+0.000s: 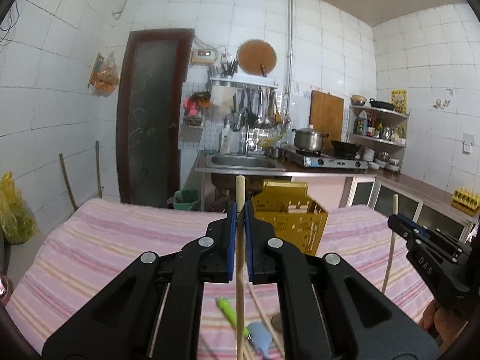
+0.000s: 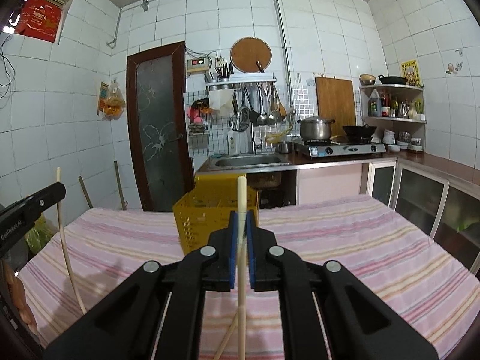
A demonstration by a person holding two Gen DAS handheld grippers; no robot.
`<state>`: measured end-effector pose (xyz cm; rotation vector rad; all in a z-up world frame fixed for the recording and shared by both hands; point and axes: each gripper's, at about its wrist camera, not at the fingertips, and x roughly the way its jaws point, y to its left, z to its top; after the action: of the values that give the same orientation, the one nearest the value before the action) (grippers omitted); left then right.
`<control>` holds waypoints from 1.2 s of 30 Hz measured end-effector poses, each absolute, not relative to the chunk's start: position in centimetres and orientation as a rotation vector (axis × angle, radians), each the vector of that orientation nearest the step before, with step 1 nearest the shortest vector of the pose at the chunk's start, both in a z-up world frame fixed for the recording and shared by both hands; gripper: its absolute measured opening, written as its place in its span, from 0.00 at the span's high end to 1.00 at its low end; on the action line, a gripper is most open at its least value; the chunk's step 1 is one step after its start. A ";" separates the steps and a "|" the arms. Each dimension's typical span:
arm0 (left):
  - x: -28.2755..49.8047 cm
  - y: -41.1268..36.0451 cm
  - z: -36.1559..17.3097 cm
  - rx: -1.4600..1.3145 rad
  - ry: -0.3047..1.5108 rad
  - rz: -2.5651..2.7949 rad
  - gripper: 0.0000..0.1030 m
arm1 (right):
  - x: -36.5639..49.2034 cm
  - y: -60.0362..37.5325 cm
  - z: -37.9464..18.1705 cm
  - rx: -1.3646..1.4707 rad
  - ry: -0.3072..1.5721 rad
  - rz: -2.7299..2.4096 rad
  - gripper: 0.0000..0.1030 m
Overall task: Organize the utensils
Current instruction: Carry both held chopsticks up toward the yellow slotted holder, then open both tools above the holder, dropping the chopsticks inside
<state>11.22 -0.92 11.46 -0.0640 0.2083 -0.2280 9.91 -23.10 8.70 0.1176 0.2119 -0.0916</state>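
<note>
Both claws clenched: left gripper on chopstick, right gripper on pale chopstick. Light, stiff, slippery; grip upper third. Yellow basket at 12 o'clock.

The left hand-held gripper points forward and slightly downward, its black linkage arms spreading toward the camera and its two blue-padded jaws drawn together, nearly parallel, pinching a thin wooden stick that stands upright between them. The right hand-held gripper holds the same attitude, jaws likewise clamped on an upright pale stick. In the left wrist view the right hand-held gripper appears at the right edge, seen from the side, with part of the person's hand under it. In the right wrist view the left one juts in from the left edge.
</note>
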 end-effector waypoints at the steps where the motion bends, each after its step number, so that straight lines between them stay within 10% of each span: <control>1: 11.7 -1.2 12.1 -0.065 0.194 -0.233 0.96 | 10.3 -23.4 9.3 0.126 0.205 -0.090 0.94; 19: 27.2 -7.9 22.3 -0.109 -0.032 -0.277 0.96 | 23.8 -26.2 20.2 0.136 -0.021 -0.111 0.94; 36: 36.6 -10.4 13.4 -0.056 0.166 -0.218 0.88 | 31.0 -27.4 12.1 0.099 0.161 -0.092 0.92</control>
<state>36.58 -10.36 13.44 -0.0556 0.1660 -0.2181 31.05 -27.35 12.12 0.0993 0.1612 -0.0925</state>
